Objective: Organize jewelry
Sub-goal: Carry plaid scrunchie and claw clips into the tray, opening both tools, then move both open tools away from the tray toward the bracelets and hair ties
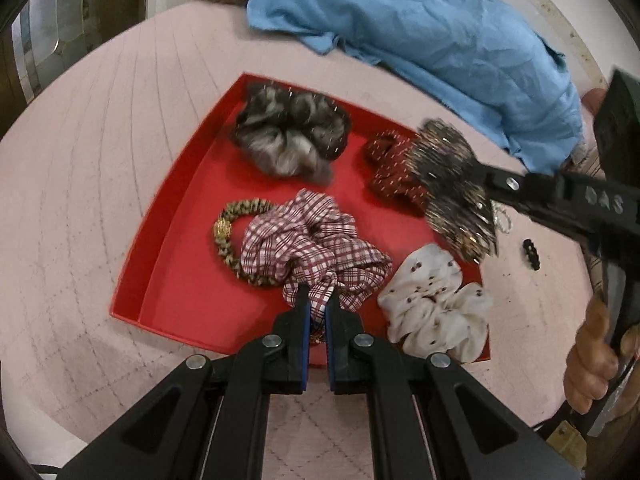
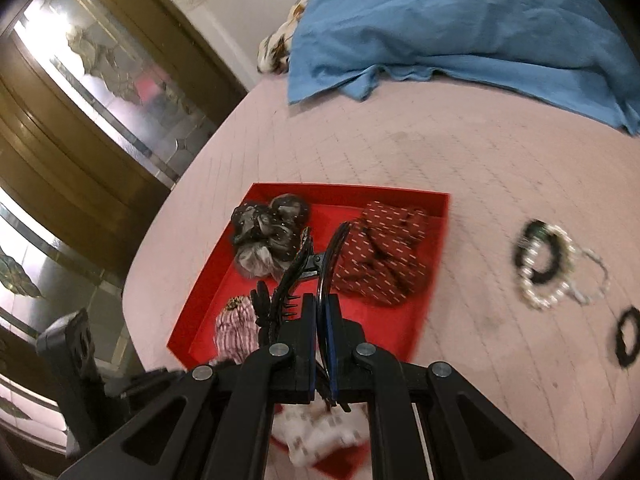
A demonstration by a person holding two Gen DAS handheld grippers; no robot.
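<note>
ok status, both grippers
Left gripper shut on plaid scrunchie in tray. Right gripper shut on clip, over tray. Nothing blocking.

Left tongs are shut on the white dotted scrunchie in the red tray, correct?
Not quite. The left wrist view shows the left tongs shut on the red-and-white checked scrunchie in the red tray; the white dotted scrunchie lies untouched beside it.

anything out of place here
Yes: the bracelets and a black hair tie lie loose on the pink bedcover, outside the red tray that holds the scrunchies.
</note>
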